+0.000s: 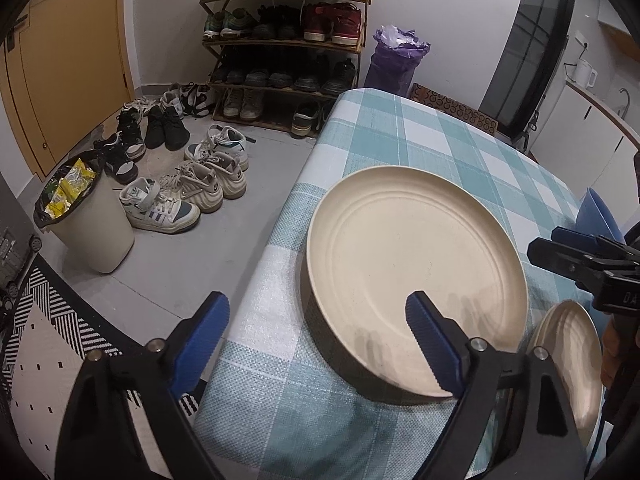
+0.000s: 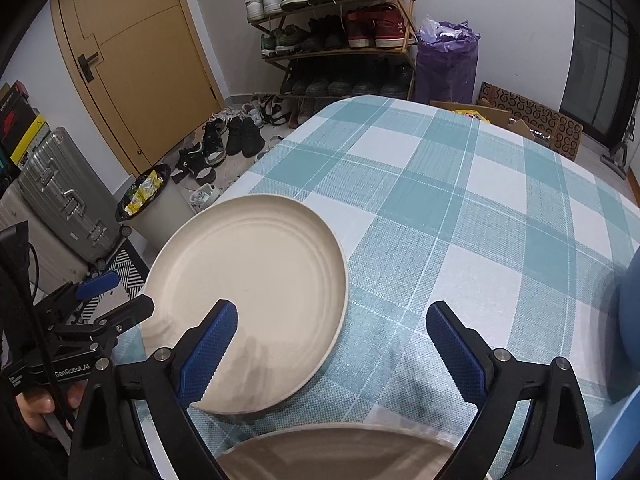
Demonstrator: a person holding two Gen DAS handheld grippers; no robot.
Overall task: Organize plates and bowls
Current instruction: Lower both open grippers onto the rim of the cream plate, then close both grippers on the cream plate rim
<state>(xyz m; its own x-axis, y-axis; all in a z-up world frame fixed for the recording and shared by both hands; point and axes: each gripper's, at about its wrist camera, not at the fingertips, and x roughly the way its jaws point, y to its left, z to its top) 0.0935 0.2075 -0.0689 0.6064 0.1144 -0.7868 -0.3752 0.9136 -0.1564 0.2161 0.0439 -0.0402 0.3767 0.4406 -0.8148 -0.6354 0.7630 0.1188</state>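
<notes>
Plates lie unstacked on the checked tablecloth, so the task stands at an early stage.

Left side: the left gripper points steeply down over the table's left edge. Its jaws stand apart and grip nothing. The right-hand pad hangs over the near rim of the large cream plate; the left-hand pad hangs beyond the table edge, above the floor. Whether the pad touches the plate cannot be told. This plate lies flat and upright near the left edge of the table, nothing on it.

Centre: a second cream plate lies at the near edge of the table, just beside the large plate and apart from it. In the right wrist view only its far rim shows at the bottom of the frame.

Right side: the right gripper hovers above the second plate with its jaws wide and empty; its left pad is seen over the large plate, its right pad over bare cloth. A blue dish sits at the right edge of the table, well apart from the plates; its exact shape is cut off in both views.

Status, as a judgement: no item is stacked or grouped yet. Remaining work: grip one plate by its rim, set it on the other, then place the blue dish.
</notes>
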